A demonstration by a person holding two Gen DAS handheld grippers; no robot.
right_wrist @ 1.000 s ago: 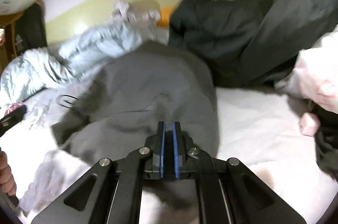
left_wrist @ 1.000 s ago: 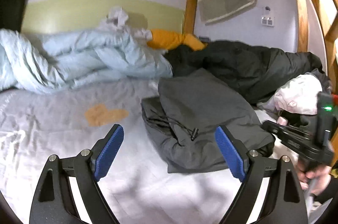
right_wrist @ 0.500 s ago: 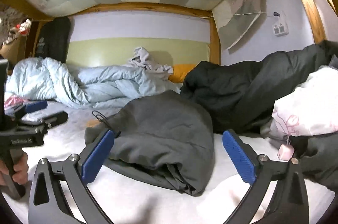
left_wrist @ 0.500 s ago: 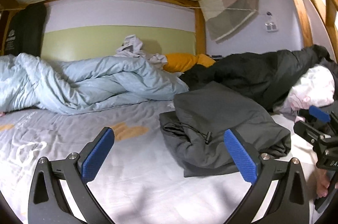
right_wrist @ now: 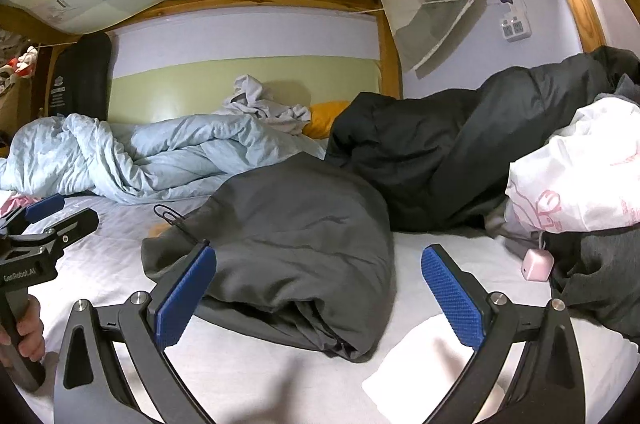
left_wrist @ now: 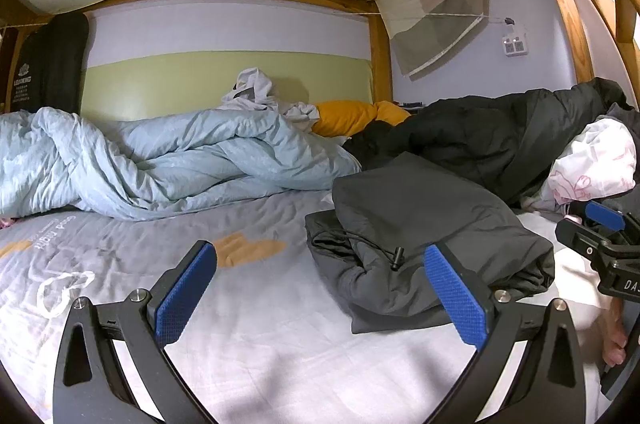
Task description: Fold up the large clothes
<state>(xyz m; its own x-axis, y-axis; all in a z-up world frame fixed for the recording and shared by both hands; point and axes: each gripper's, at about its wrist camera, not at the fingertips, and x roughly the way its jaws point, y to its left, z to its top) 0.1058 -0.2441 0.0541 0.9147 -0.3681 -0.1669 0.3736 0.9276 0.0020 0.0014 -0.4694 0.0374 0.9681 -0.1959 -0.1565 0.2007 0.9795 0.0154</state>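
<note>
The left gripper (left_wrist: 320, 298) is hovering level over the pale grey printed bedsheet (left_wrist: 120, 256), jaws spread wide and holding nothing. The right gripper (right_wrist: 318, 298) is hovering likewise, jaws parted and empty. The folded dark grey fabric garment (right_wrist: 304, 236) is lying on the sheet just beyond and between the right jaws, and ahead of the left gripper's right-hand jaw. Farther off, a crumpled light blue duvet (left_wrist: 168, 160) is lying beyond the left-hand jaws, and a black padded coat (right_wrist: 440, 144) beyond the right-hand ones.
</note>
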